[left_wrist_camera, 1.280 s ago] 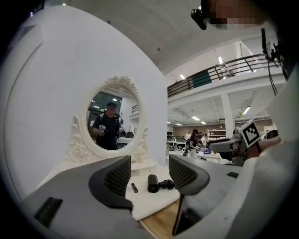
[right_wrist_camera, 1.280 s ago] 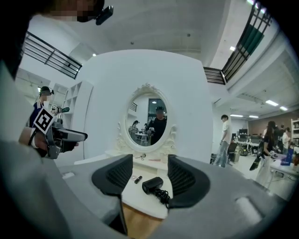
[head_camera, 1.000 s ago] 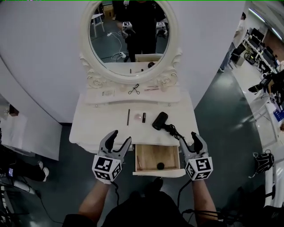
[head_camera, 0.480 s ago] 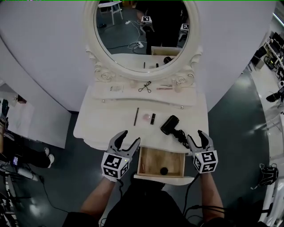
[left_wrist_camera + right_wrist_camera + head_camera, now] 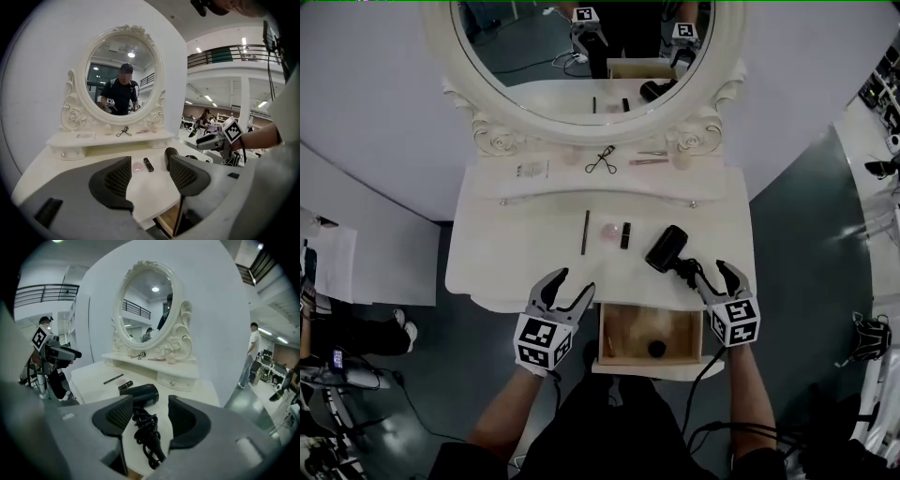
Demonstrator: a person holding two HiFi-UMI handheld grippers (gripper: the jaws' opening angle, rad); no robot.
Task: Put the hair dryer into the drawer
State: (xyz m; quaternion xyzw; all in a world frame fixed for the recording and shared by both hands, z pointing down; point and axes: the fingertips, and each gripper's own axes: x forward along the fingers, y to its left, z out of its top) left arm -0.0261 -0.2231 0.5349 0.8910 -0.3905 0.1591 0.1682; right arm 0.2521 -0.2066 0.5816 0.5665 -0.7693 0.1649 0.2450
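Hair dryer (image 5: 667,248) beyond right hand-held gripper (image 5: 712,270)

Staged bedroom corner inside large open work hall, not real home. White carved dressing bench (image 5: 516,267) with oval mirror (image 5: 534,66) backs onto curved white partition (image 5: 366,103). Eyelash curler (image 5: 602,161) and small cosmetics on shelf. Beyond partition: dark glossy floor (image 5: 806,206), desks with monitors (image 5: 274,363), mezzanine railing (image 5: 225,52), ceiling strip lights (image 5: 244,41), person standing (image 5: 252,350) near desks.
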